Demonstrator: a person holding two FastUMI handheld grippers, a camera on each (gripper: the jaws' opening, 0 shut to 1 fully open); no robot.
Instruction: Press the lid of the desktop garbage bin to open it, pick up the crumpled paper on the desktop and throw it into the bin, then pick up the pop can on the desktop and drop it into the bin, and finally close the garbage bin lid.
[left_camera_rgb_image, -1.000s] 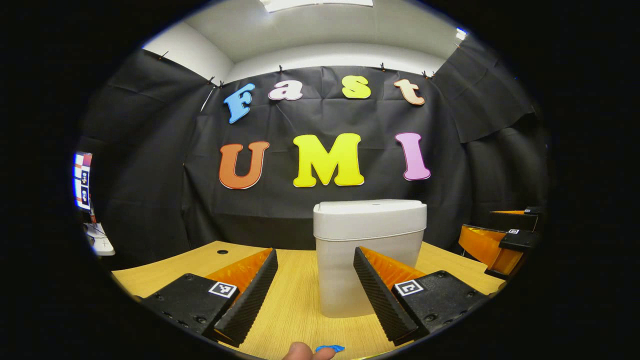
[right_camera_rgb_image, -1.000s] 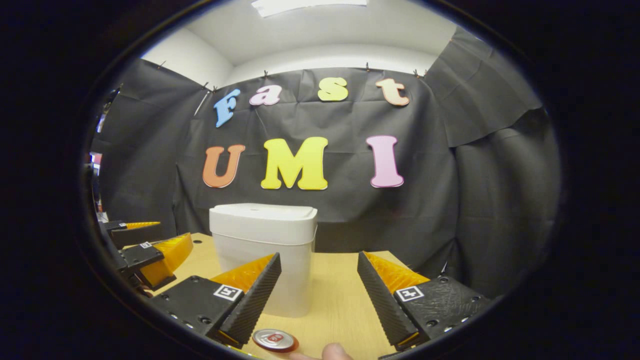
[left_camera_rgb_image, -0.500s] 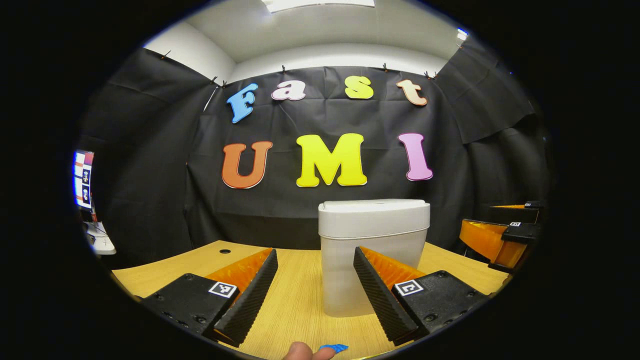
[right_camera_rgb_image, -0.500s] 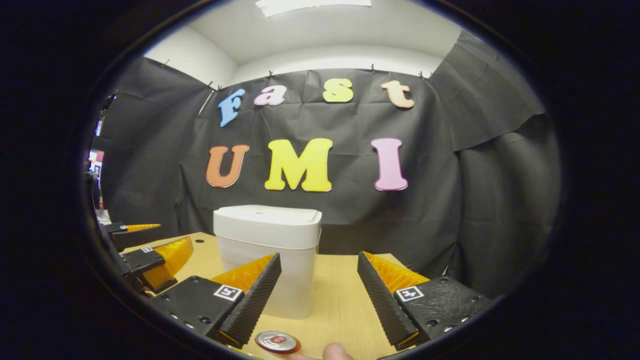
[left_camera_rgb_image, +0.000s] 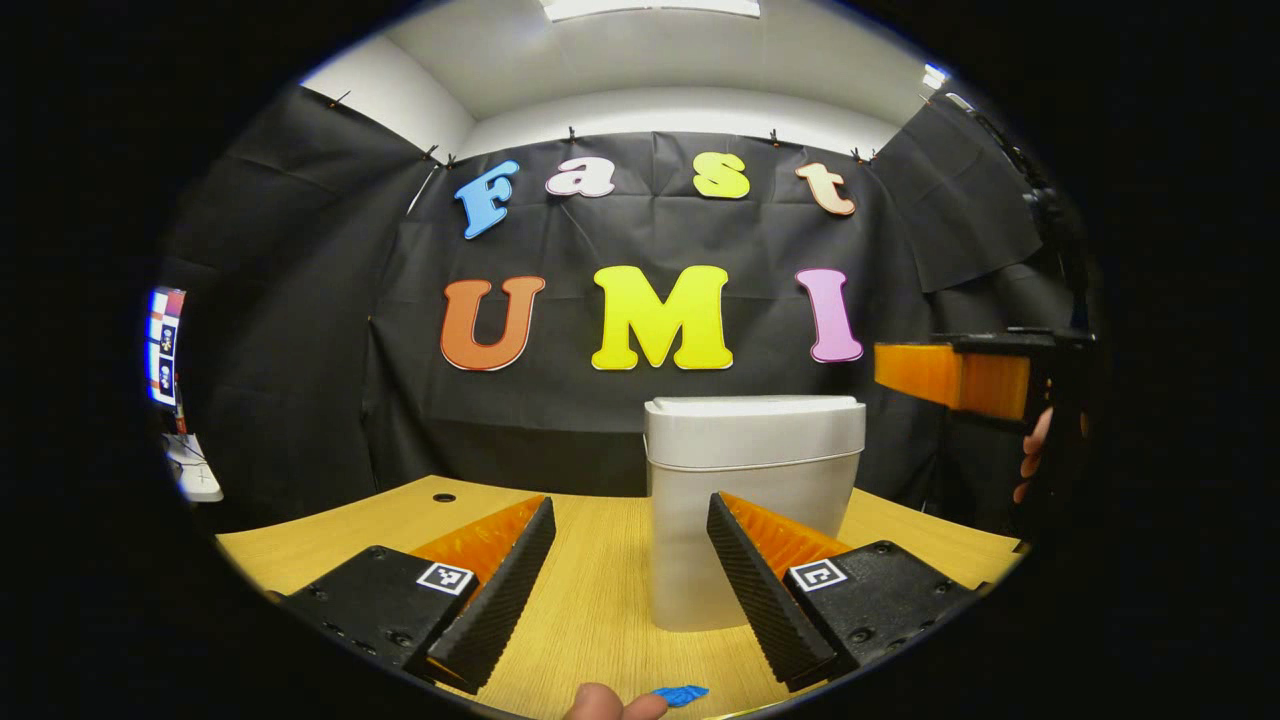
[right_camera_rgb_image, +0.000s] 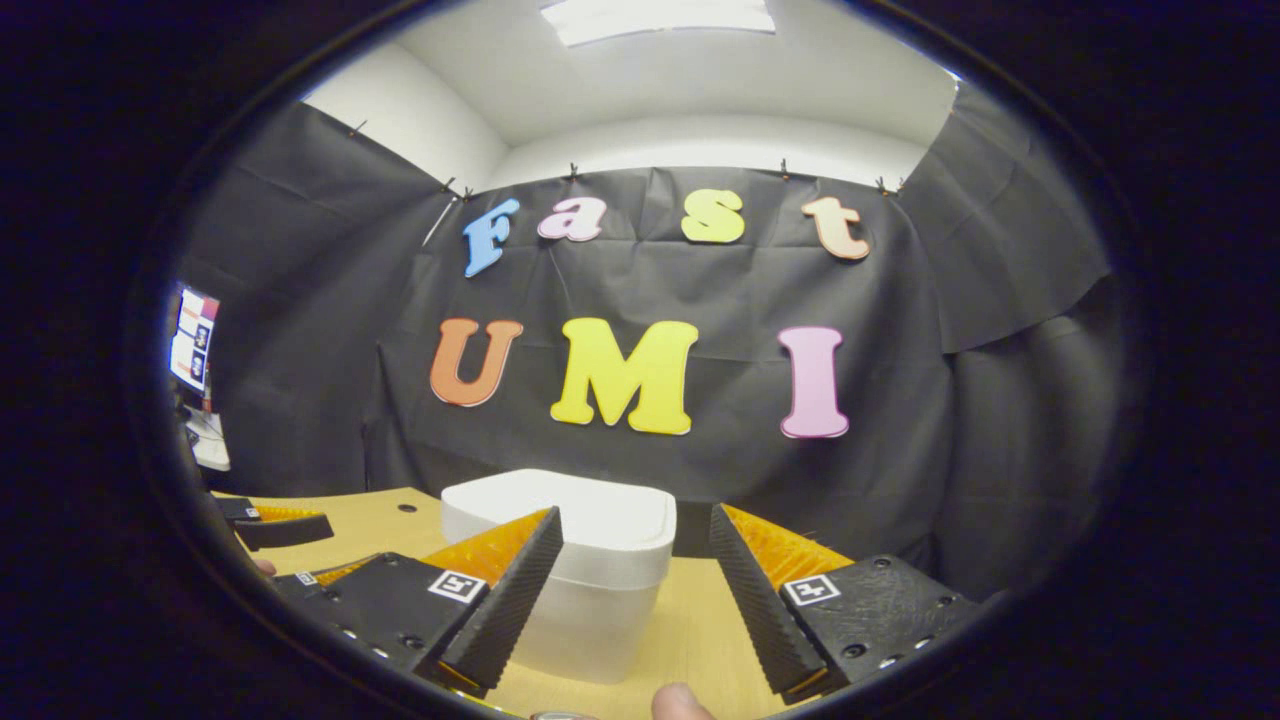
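A white desktop bin (left_camera_rgb_image: 745, 520) stands on the wooden desk (left_camera_rgb_image: 590, 610), its lid (left_camera_rgb_image: 755, 412) down. My left gripper (left_camera_rgb_image: 630, 503) is held open low over the desk in front of the bin, nothing between its fingers. A small blue crumpled piece (left_camera_rgb_image: 681, 693) lies at the near edge by a fingertip (left_camera_rgb_image: 598, 704). My right gripper (left_camera_rgb_image: 950, 378) hovers right of the bin, above lid height. In the right gripper view that gripper (right_camera_rgb_image: 635, 512) is open, looking slightly down on the lid (right_camera_rgb_image: 590, 520). The left gripper (right_camera_rgb_image: 300, 545) sits low at the left there.
The booth's black cloth wall hangs close behind the bin. A monitor (left_camera_rgb_image: 163, 345) and a white object (left_camera_rgb_image: 190, 470) sit beyond the desk's left end. A cable hole (left_camera_rgb_image: 444, 497) marks the desk's back left. A hand (left_camera_rgb_image: 1035, 450) holds the right gripper.
The right gripper has risen from desk level to above the bin lid, and the pop can's top has slid out at the bottom of its view. The left gripper has barely moved.
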